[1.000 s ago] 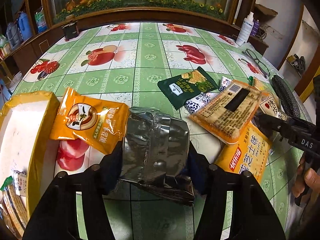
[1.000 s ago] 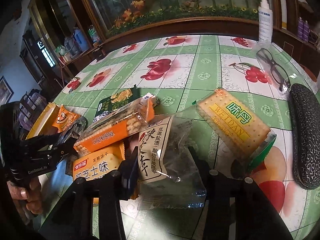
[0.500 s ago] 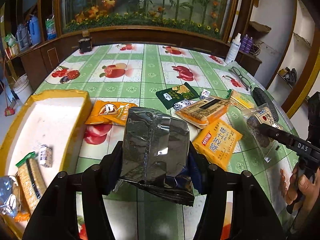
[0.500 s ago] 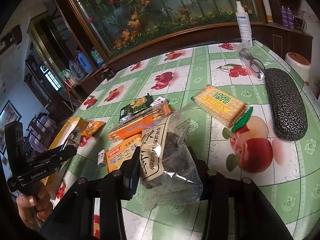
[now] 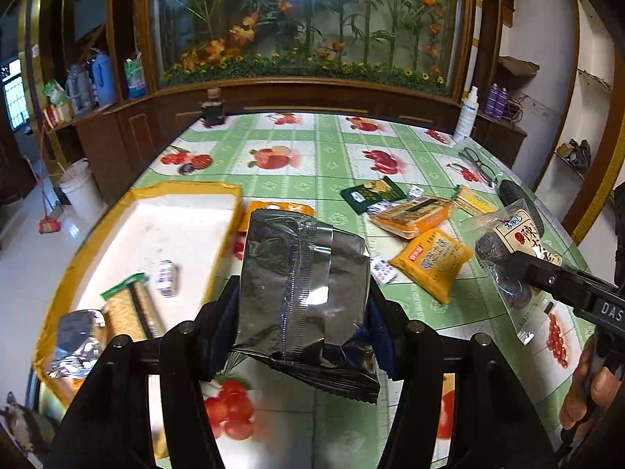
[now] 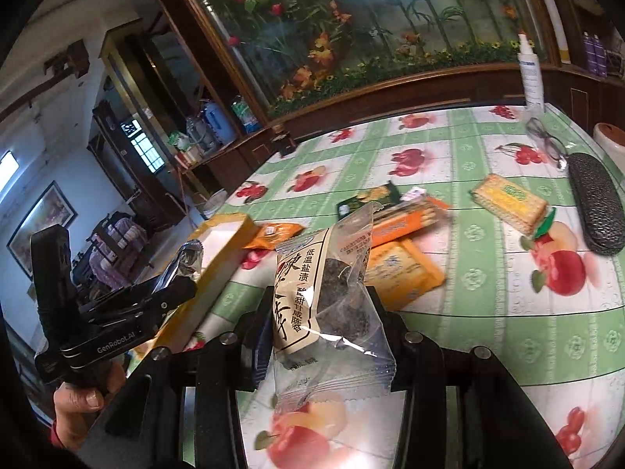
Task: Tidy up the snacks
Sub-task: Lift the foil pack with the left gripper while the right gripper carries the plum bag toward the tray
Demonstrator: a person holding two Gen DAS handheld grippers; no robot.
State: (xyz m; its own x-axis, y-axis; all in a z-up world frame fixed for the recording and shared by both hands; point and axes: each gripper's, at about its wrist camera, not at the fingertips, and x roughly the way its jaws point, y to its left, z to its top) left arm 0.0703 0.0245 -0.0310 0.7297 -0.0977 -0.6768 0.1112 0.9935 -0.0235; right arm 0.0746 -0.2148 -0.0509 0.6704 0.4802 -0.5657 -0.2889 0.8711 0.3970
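Clamping a silver foil snack bag (image 5: 302, 285) between the jaws of the left gripper (image 5: 304, 305), raised above the fruit-print tablecloth (image 5: 332, 156) just right of the yellow-rimmed tray (image 5: 230, 226). Pinching a clear packet of dark preserved plums (image 6: 332, 305) in the jaws of the right gripper (image 6: 324, 324), lifted off the cloth, well right of the tray. Lying inside the tray: a green-edged cracker pack (image 5: 131, 305), a small white candy (image 5: 167, 277) and a foil pouch (image 5: 76, 336); right of the tray, loose on the cloth: an orange biscuit pack (image 5: 431, 262), a dark green packet (image 5: 371, 193) and a long cracker sleeve (image 5: 412, 215).
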